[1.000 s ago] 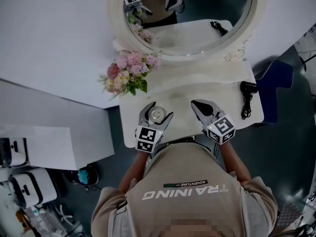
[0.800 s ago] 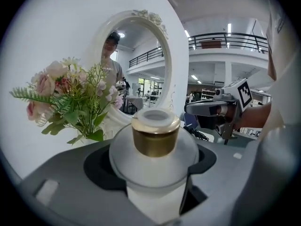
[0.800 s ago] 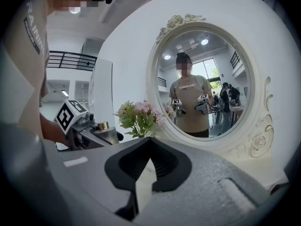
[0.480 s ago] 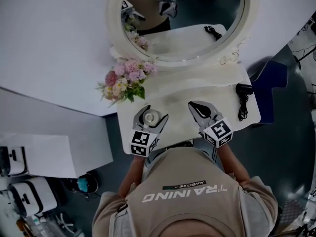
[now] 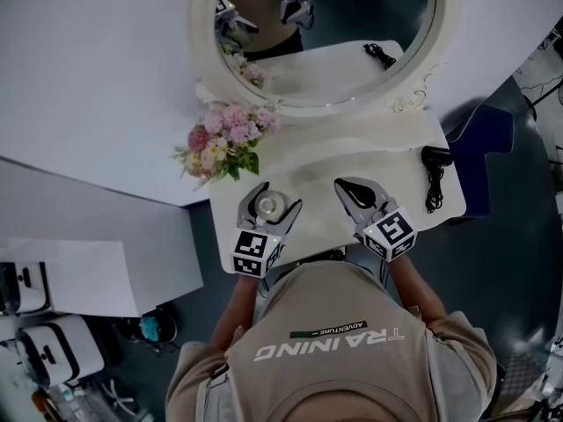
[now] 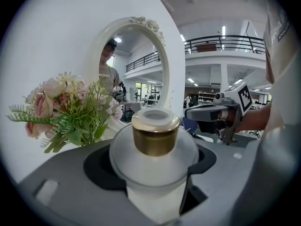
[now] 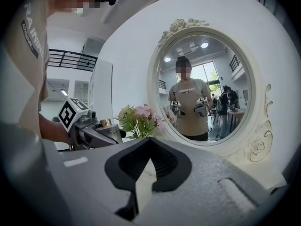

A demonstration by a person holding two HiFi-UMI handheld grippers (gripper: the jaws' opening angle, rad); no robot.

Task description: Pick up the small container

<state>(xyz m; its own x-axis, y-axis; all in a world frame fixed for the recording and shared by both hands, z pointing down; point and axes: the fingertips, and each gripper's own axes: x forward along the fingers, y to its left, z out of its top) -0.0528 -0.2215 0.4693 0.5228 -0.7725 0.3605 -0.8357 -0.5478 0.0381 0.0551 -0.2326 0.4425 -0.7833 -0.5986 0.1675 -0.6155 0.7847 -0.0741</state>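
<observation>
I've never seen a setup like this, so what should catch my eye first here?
A big oval mirror stands at the back of the white dressing table, with pink flowers at its left. In front, a gold-capped small container is gripped between the fingers of the left gripper.

Staged vanity corner in open hall: oval mirror (image 5: 339, 38), flowers (image 5: 224, 143), mezzanine railing (image 6: 225, 43)

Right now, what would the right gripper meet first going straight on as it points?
Likely the mirror frame beside the bouquet; the right gripper has bare tabletop before that, though depth is unclear.
</observation>
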